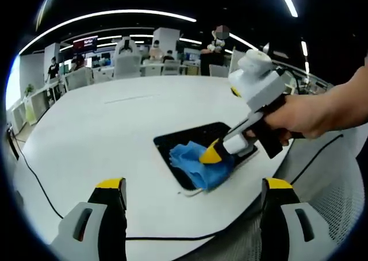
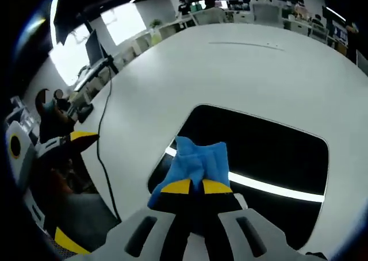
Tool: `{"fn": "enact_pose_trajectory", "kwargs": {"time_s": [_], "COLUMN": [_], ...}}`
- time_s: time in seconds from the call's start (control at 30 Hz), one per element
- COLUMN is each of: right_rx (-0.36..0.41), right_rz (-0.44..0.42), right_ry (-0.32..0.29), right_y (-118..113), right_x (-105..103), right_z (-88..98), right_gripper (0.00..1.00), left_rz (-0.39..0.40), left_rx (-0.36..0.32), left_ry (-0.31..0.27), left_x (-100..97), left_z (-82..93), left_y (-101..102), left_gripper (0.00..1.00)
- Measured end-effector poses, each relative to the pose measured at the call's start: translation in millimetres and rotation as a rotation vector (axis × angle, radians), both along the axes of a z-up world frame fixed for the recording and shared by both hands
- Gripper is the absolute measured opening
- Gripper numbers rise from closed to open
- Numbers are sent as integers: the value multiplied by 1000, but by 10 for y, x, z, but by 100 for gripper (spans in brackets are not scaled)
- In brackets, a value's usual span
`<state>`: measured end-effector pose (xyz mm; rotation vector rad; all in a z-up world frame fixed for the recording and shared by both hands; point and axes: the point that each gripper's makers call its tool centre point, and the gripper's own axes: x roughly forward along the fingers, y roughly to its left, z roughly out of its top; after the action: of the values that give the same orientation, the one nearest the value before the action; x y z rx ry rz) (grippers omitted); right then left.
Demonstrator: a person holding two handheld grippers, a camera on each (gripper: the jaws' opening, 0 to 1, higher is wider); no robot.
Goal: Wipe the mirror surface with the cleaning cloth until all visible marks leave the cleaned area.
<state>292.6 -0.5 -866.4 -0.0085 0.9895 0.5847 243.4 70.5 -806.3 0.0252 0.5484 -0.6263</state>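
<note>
Your right gripper (image 2: 195, 187) pinches blue cloth (image 2: 198, 160) against mirror (image 2: 270, 152) lying flat on white table (image 2: 241, 65). Left gripper (image 1: 192, 195) hovers wide, empty. Risk: 1 hard push slides unsecured mirror toward table edge.

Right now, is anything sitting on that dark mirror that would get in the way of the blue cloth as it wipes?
Nothing visible does. The right tool presses the crumpled blue cloth onto one end of the dark rectangular mirror, and the remaining glass looks bare, showing just a bright reflected light strip.
</note>
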Motion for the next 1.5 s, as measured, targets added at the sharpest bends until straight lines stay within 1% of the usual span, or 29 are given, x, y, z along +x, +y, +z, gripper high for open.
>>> {"fn": "enact_pose_trajectory", "kwargs": {"time_s": [0.1, 0.4, 0.47, 0.63, 1.07, 1.4, 1.5], "right_rx": [8, 33, 49, 57, 64, 63, 52], "right_rz": [-1, -5, -1, -2, 7, 13, 21], "right_ry": [9, 8, 10, 0, -1, 16, 20], "right_y": [-6, 6, 24, 20, 14, -52, -81], "right_x": [-69, -193, -227, -312, -316, -312, -303], "right_z": [-1, 4, 5, 3, 0, -2, -1], "right_gripper": [0, 0, 0, 0, 1, 1, 1], "left_rz": [0, -2, -2, 0, -2, -4, -4], "left_rx": [-1, 0, -1, 0, 5, 8, 7], "left_ry": [1, 4, 5, 4, 11, 14, 14], "left_x": [-2, -2, -3, -2, -11, -14, -15], "left_z": [0, -6, -7, -6, -16, -19, -18], "left_y": [-3, -4, -6, -3, -3, -1, -3], "left_gripper": [98, 98, 97, 97, 97, 97, 97]}}
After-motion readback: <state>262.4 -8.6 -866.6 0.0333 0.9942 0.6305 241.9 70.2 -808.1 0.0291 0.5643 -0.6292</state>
